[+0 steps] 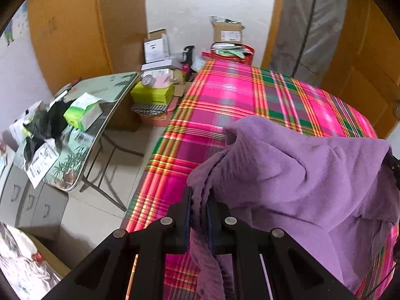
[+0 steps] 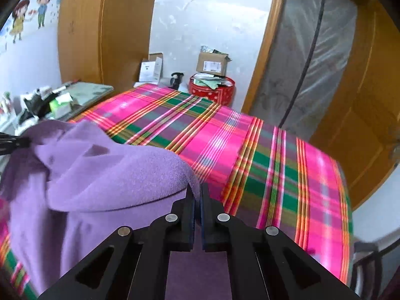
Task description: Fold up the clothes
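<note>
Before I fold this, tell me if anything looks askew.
The purple garment hangs bunched and uneven, pinched by both the left tongs and the right tongs over the plaid bedspread; one edge droops into a deep crease. No damage shows.

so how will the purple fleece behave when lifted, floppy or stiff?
Probably floppy: the fleece sags in deep folds between the left gripper and right gripper. Likely light, and its fuzzy nap should resist slipping from the shut jaws.
</note>
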`<state>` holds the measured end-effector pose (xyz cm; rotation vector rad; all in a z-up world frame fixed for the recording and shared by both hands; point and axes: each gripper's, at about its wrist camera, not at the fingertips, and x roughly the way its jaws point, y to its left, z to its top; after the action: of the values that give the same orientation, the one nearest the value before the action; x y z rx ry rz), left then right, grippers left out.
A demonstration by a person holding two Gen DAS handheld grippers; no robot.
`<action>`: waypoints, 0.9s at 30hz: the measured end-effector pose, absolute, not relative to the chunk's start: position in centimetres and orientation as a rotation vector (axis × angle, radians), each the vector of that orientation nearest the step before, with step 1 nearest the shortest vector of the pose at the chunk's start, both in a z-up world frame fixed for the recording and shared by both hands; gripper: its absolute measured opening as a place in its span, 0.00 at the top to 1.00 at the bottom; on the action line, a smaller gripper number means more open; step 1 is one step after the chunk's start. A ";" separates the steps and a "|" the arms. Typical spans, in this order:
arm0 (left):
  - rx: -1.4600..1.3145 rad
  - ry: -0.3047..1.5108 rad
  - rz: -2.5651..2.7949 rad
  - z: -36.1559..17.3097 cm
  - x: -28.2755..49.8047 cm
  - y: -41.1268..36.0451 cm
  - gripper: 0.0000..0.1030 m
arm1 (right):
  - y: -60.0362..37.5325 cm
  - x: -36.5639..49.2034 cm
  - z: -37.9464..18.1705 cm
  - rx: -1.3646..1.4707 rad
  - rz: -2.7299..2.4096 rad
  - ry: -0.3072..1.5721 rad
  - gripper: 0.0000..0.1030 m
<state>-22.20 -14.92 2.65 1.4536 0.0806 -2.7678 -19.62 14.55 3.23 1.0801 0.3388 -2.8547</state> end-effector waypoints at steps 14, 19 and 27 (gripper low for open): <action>1.461 0.172 -2.660 0.0 -23.2 -18.6 0.90 | 12.5 -28.1 0.8 1.128 -2.851 0.477 0.96; 1.478 0.171 -2.640 -0.7 -23.4 -18.7 0.89 | 12.1 -29.3 -1.1 1.188 -2.817 0.487 0.96; 1.495 0.247 -2.629 -0.7 -22.6 -19.5 0.86 | 13.5 -28.5 -1.8 1.279 -2.763 0.382 0.90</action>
<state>-22.65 -19.53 -0.71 1.4948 0.2473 -2.6290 -28.51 13.51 -1.77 1.2788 0.3822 -2.7626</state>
